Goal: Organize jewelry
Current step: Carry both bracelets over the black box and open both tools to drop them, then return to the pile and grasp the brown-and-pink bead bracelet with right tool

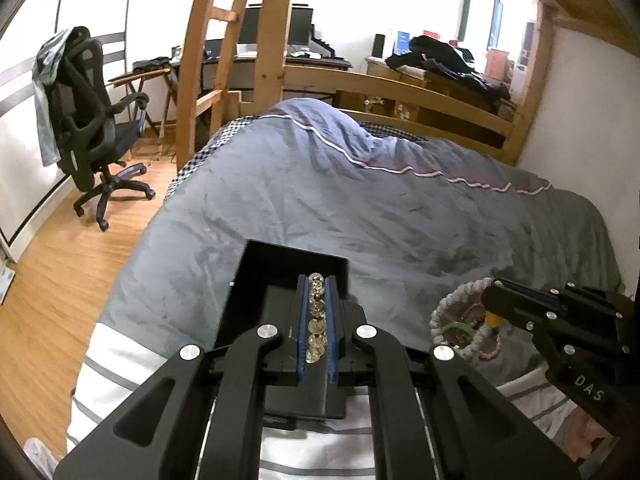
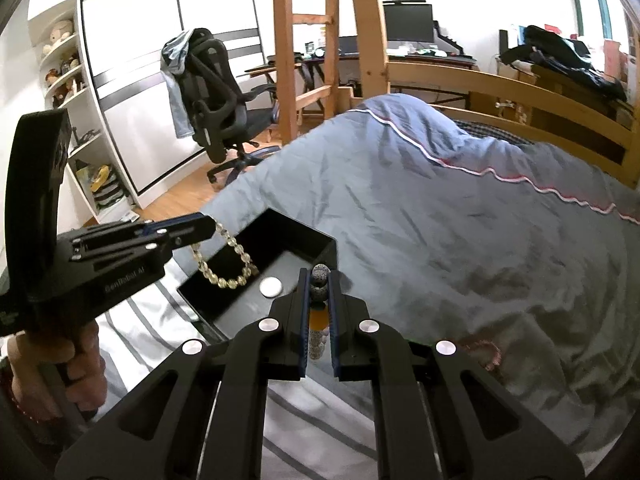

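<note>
My left gripper [image 1: 316, 280] is shut on a clear yellowish bead bracelet [image 1: 316, 320] and holds it over an open black box [image 1: 256, 272] on the bed. In the right wrist view the left gripper [image 2: 214, 226] dangles that bracelet [image 2: 226, 268] above the box [image 2: 316, 246], which holds a round silver piece [image 2: 271, 287]. My right gripper [image 2: 319, 276] is shut on a white-and-grey bead bracelet [image 2: 319, 280] with an orange bead. In the left wrist view the right gripper [image 1: 496, 284] lifts it from a pile of bracelets [image 1: 460, 328].
A grey duvet [image 1: 360, 200] covers the bed, with a white striped cloth [image 2: 160, 320] under the box. A pink bracelet [image 2: 486, 354] lies to the right. The wooden bed frame [image 1: 400, 92], a black office chair [image 1: 92, 120] and a desk stand beyond.
</note>
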Available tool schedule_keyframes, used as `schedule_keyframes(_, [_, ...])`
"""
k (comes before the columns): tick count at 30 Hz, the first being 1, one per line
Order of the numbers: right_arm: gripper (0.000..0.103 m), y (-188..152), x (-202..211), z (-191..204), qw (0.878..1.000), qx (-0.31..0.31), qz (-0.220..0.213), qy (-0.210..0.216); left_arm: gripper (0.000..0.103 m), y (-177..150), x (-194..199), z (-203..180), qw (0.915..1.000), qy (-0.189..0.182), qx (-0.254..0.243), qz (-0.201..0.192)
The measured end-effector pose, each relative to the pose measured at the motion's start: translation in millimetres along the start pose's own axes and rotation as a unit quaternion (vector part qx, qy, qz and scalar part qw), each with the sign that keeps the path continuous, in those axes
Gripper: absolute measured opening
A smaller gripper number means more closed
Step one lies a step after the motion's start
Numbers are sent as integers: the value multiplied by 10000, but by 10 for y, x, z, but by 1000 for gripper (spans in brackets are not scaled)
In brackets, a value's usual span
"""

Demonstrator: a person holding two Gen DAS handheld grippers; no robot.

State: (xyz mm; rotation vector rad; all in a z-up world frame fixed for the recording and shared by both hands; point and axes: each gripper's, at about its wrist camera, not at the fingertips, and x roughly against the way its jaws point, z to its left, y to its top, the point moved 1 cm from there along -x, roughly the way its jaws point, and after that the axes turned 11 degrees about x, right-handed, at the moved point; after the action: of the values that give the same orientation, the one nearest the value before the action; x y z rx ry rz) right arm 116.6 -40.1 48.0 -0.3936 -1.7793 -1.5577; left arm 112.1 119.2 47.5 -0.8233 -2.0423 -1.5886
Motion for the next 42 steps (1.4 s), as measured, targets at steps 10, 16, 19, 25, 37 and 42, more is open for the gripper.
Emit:
schedule_keyframes(10, [9,306,-411,266,9996,69,19,276,8,72,-156,294,9991,92,353,210])
schedule_keyframes(16, [9,304,-661,402,9989,69,170,423,8,47,-333,429,9964,362,512,571])
schedule_keyframes(19, [9,266,-751,438,9984,82,269,484,8,35,-394,545,9934,485,727,740])
schedule_keyframes(25, [9,176,-900,501,9968,53,461,653,8,17,-398,628,9915,579,870,779])
schedule_keyframes(37, [65,239,-658,243,9970,-375,202,639,52,53,-233,680,9903,894,1023,275])
schedule_keyframes(42, [84,264,-324,-45,9991,-411,-22,107,80,43,-105,525,9948,573,845,-24])
